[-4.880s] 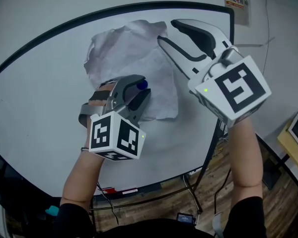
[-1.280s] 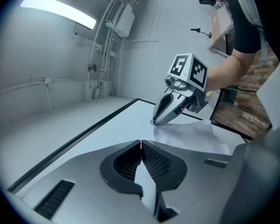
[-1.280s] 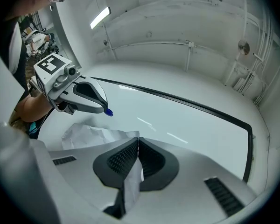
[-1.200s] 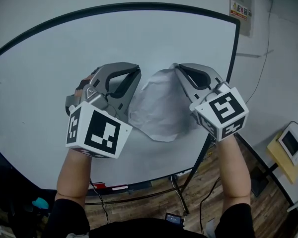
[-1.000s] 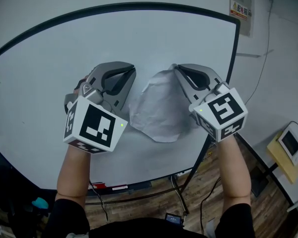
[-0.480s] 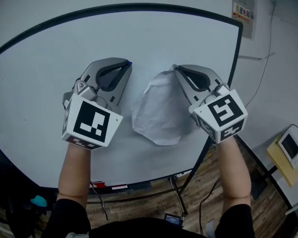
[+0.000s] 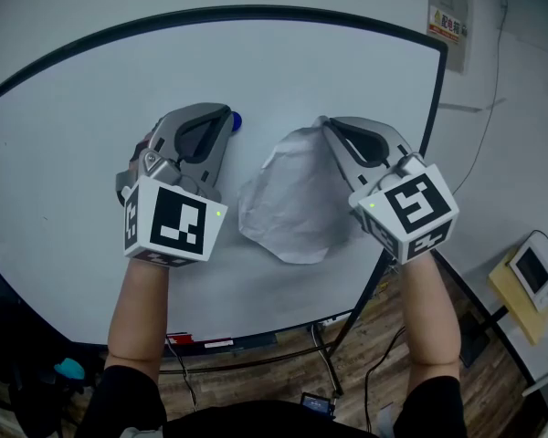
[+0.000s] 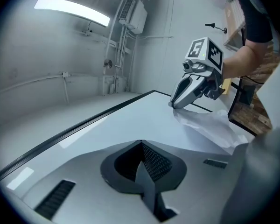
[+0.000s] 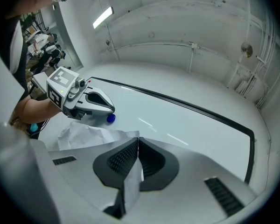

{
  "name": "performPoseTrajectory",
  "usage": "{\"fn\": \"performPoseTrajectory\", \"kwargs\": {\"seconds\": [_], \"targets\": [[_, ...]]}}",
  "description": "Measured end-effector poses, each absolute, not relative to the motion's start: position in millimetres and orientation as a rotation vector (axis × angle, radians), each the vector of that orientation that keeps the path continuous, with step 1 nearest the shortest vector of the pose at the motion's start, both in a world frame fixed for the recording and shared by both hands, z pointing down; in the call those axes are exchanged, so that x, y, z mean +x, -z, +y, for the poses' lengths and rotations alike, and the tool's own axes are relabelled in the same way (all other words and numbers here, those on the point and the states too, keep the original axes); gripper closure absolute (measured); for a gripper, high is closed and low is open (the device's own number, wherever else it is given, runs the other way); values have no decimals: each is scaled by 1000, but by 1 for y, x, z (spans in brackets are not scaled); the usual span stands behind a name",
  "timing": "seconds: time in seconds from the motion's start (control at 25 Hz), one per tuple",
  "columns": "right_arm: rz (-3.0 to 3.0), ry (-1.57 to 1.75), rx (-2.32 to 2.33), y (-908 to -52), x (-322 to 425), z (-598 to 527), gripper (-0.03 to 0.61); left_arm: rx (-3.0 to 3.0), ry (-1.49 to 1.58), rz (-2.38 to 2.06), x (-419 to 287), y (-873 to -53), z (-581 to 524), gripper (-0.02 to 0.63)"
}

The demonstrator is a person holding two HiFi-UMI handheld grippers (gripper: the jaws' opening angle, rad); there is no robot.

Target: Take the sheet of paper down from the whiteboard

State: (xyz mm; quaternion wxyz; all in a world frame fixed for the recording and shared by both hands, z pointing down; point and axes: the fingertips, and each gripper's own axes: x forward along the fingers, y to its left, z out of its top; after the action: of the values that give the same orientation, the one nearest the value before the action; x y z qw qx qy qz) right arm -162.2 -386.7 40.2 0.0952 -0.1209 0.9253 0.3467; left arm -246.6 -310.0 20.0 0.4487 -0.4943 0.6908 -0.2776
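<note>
A crumpled white sheet of paper [image 7: 292, 199] hangs in front of the whiteboard [image 7: 91, 108]. My right gripper [image 7: 323, 124] is shut on its top corner; in the right gripper view the paper [image 9: 84, 134] runs in between the closed jaws [image 9: 133, 167]. My left gripper [image 7: 226, 115] is to the left of the sheet, its tip against the board. Its jaws have just closed and nothing is between them [image 8: 142, 167]. A small blue magnet [image 7: 237, 122] sits on the board right beside that tip, also seen in the right gripper view [image 9: 110, 118].
The board's black frame [image 7: 433, 89] runs down close to the right of my right gripper. Below are the stand's legs and wooden floor [image 7: 365, 336]. A sign [image 7: 446, 7] hangs on the wall at the top right, and a small device [image 7: 532, 267] lies at the right.
The left gripper has moved left and up, away from the sheet, and the blue magnet now shows on the board beside its tip. The right gripper keeps its hold, unmoved.
</note>
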Motion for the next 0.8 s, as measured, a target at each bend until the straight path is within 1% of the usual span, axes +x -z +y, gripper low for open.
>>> {"fn": "performPoseTrajectory", "kwargs": {"seconds": [0.2,0.4,0.6,0.8], "targets": [[2752,-1021,-355,-42,-165,-386,557,-1227,664,1707,-247,-20,-303,603],[2777,-1008,-362,-46,-166,-397,557,-1290,670,1628,-230,-21,-299,603],[2817,-995,-339,-78,-152,-385,557,-1430,630,1583,-210,-61,-283,601],[2862,-936,-335,-114,-150,-380,557,-1516,568,1587,-218,-96,-285,603]]}}
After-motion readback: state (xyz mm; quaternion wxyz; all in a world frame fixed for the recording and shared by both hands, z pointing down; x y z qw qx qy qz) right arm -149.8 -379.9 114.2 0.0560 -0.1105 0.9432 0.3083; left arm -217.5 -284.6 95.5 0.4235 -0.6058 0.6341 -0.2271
